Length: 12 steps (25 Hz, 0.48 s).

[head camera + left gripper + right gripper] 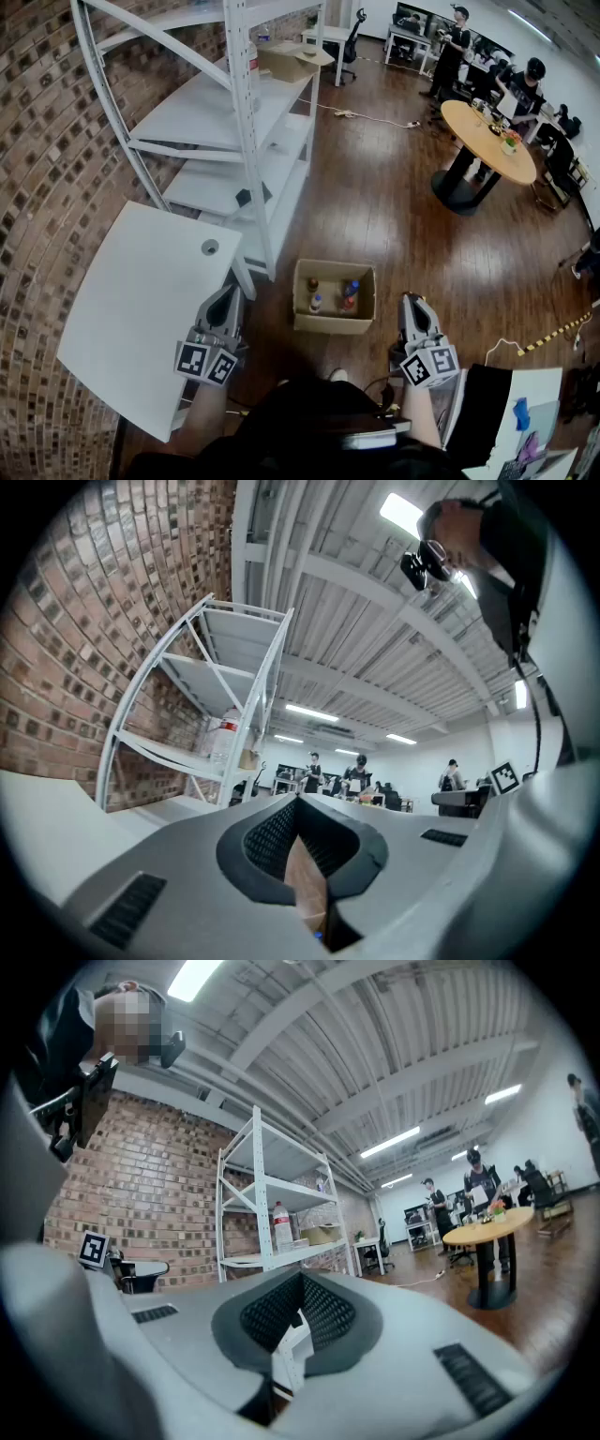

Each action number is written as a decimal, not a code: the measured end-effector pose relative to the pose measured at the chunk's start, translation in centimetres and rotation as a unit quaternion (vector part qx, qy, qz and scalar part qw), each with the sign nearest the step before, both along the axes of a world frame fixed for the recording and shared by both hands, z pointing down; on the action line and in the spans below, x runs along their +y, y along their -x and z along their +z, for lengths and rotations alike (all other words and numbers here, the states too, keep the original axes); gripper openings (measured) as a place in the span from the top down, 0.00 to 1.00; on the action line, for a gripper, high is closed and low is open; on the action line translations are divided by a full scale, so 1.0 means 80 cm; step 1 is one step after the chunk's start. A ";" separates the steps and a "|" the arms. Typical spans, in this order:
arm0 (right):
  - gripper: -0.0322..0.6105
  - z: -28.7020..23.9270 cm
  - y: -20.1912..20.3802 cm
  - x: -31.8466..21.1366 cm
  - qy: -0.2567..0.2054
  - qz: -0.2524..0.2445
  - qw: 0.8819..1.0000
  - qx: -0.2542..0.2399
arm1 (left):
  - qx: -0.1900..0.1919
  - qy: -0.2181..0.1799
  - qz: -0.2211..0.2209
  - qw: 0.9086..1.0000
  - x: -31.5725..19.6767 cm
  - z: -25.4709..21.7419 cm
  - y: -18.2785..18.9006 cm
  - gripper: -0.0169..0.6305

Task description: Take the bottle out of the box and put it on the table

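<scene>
White table [131,300] at far left, set against a brick wall [47,141]. Behind it stands a white metal shelving rack [253,122].

Left gripper [228,293] is held at the table's near-right edge, marker cube toward the person. Its own view shows the jaws of the left gripper [298,803] brought together at the tips, with nothing clamped between them.

Cardboard box [333,325] sits open-topped on the wooden floor between the two grippers, just ahead of the person's feet. The bottles [349,295] are upright inside it — three can be counted, none touched by either gripper.

Right gripper [412,302] is just right of the box and clear of it. In its own view the right gripper [301,1279] has its jaws closed on each other and is empty.

Round wooden table [487,141] at far right, with people beside it.
</scene>
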State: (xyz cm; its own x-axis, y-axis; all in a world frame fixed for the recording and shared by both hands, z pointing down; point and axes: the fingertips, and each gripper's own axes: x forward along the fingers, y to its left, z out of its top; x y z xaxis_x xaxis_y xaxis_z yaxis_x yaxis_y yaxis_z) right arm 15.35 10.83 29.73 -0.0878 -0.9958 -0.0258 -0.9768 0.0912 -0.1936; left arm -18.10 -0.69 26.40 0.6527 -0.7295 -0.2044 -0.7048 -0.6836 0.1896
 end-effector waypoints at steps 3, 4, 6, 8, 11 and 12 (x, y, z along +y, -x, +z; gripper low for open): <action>0.95 -0.017 -0.008 0.002 -0.006 0.024 1.000 0.004 | 0.008 0.006 0.004 1.000 -0.003 0.003 0.011 0.97; 0.95 -0.019 -0.008 0.001 -0.005 0.028 1.000 0.006 | 0.015 0.006 0.011 1.000 -0.003 0.002 0.014 0.97; 0.95 -0.018 -0.008 -0.003 0.003 0.036 0.999 0.011 | 0.024 0.006 0.024 0.999 -0.005 0.002 0.018 0.97; 0.95 -0.014 -0.003 -0.014 0.006 0.035 0.999 0.010 | 0.017 0.010 0.018 1.000 -0.012 0.005 0.022 0.97; 0.95 -0.014 0.023 -0.036 -0.006 -0.017 1.000 0.000 | 0.005 0.017 0.007 1.000 -0.024 0.011 0.021 0.97; 0.95 -0.013 0.027 -0.043 -0.007 -0.032 0.999 0.001 | 0.005 0.018 0.009 1.000 -0.026 0.012 0.016 0.97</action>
